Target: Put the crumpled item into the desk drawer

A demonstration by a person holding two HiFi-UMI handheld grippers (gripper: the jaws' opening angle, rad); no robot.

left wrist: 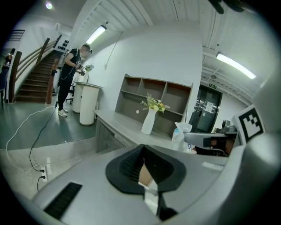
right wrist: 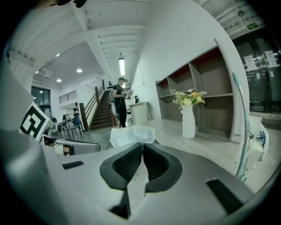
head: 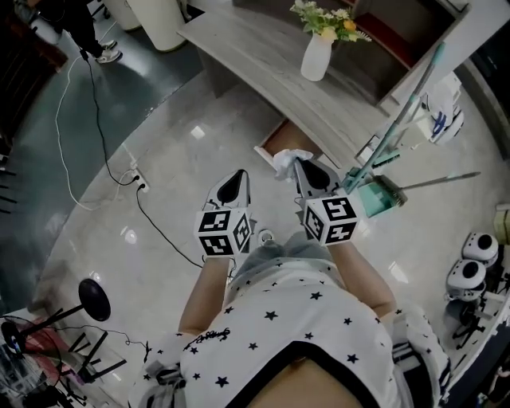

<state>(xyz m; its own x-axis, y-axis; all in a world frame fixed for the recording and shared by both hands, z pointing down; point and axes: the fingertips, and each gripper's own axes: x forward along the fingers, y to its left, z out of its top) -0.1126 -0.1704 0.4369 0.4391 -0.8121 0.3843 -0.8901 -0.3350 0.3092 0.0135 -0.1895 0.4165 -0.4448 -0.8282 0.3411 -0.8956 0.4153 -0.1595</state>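
free: open floor [head: 183, 151] left of drawer [head: 277, 137] | over drawer: surface [head: 263, 64] edge overhangs | right: dustpan [head: 373, 196], leaning pole [head: 406, 103] close by

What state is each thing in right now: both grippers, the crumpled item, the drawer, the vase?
Desk drawer: pulled open.
Left gripper: jaws together, nothing between them.
Right gripper: jaws shut on the crumpled tissue.
Crumpled tissue: held, sticking out past the jaw tips, not yet in the drawer.
Vase: upright on the desk, flowers in it.
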